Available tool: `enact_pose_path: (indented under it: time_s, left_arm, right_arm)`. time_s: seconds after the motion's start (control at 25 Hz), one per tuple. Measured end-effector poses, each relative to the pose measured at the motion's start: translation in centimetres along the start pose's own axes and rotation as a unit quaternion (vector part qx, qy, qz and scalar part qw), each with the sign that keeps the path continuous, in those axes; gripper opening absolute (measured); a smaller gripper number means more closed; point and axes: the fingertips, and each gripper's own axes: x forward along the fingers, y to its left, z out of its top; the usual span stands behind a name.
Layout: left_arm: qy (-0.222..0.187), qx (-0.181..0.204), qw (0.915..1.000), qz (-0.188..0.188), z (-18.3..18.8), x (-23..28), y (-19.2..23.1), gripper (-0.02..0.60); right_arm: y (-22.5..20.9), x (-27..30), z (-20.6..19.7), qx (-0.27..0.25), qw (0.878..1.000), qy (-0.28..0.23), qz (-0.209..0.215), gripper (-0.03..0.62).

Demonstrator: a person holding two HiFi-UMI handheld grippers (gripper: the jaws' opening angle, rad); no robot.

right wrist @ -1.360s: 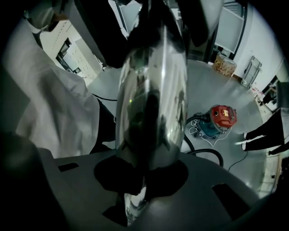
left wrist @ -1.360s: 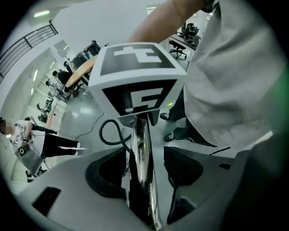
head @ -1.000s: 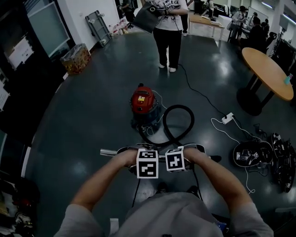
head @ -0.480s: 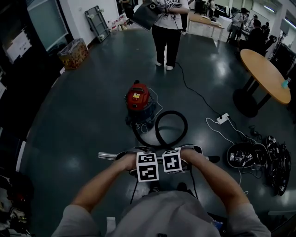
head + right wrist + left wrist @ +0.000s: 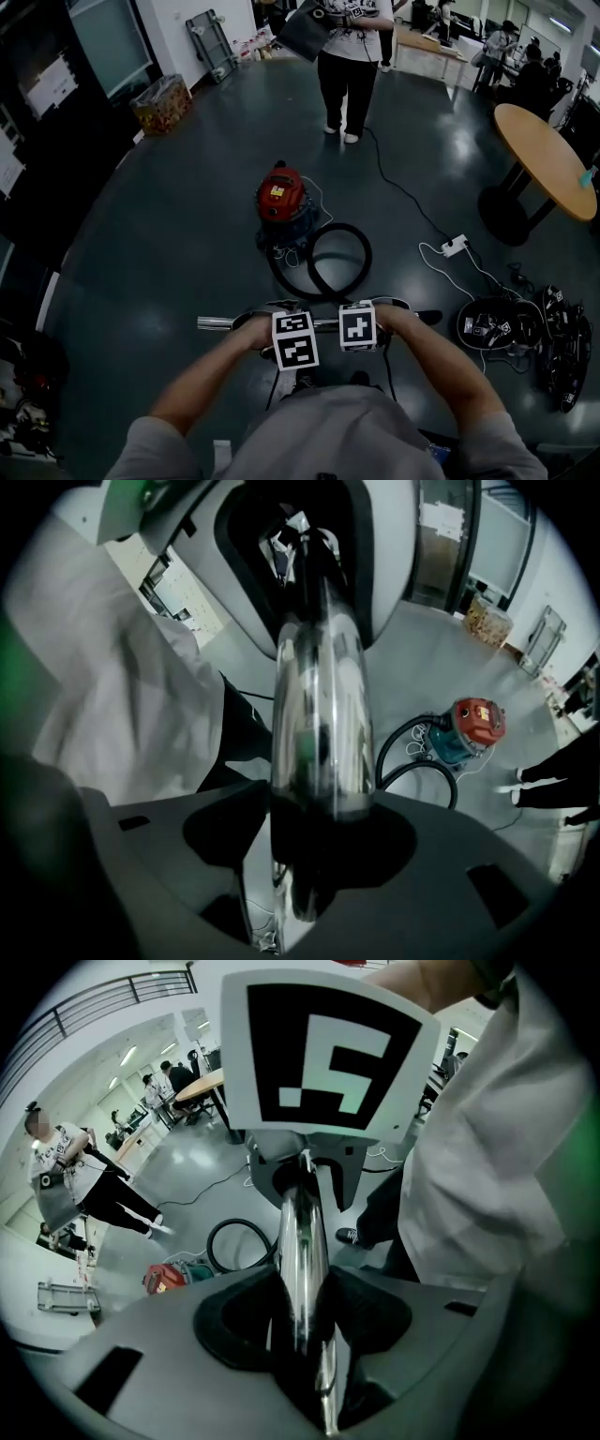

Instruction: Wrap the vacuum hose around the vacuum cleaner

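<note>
A red-topped vacuum cleaner [image 5: 281,199] stands on the dark floor, and its black hose [image 5: 339,262] lies in a loop to its right. I hold the chrome wand [image 5: 220,322] level in front of me. My left gripper [image 5: 286,323] has just been closing and its pads pinch the wand [image 5: 298,1241]. My right gripper [image 5: 361,322], close beside it, has just been opening. The wand [image 5: 319,696] runs between the right jaws with dark gaps on both sides. The vacuum cleaner [image 5: 473,726] and hose [image 5: 412,761] lie beyond.
A person [image 5: 349,66] stands behind the vacuum with a cable trailing across the floor. To the right are a round wooden table [image 5: 548,159], a white power strip [image 5: 456,247] and a pile of black gear [image 5: 525,328]. A box [image 5: 161,101] sits at the far left.
The hose loop on the floor looks smaller and closer to the vacuum than a second ago. Both grippers have stayed side by side on the wand, shifting only slightly.
</note>
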Motion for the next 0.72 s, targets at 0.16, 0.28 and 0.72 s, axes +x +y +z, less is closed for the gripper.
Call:
enact_pose_path:
  time_s: [0.16, 0.28, 0.72]
  left_arm:
    - [0.006, -0.025, 0.9996, 0.007, 1.5, 0.3, -0.2, 0.175]
    - [0.011, -0.049, 0.9987, 0.004, 1.5, 1.0, -0.6, 0.176]
    - [-0.005, -0.145, 0.9884, 0.046, 4.3, 2.4, -1.6, 0.176]
  right_arm:
    - [-1.1, -2.8, -1.6, -0.028, 0.997, -0.024, -0.071, 0.199]
    - [-2.3, -5.6, -3.5, -0.017, 0.993, -0.041, -0.105, 0.213]
    - [-3.1, -12.4, -11.4, 0.089, 0.954, -0.16, -0.236, 0.218]
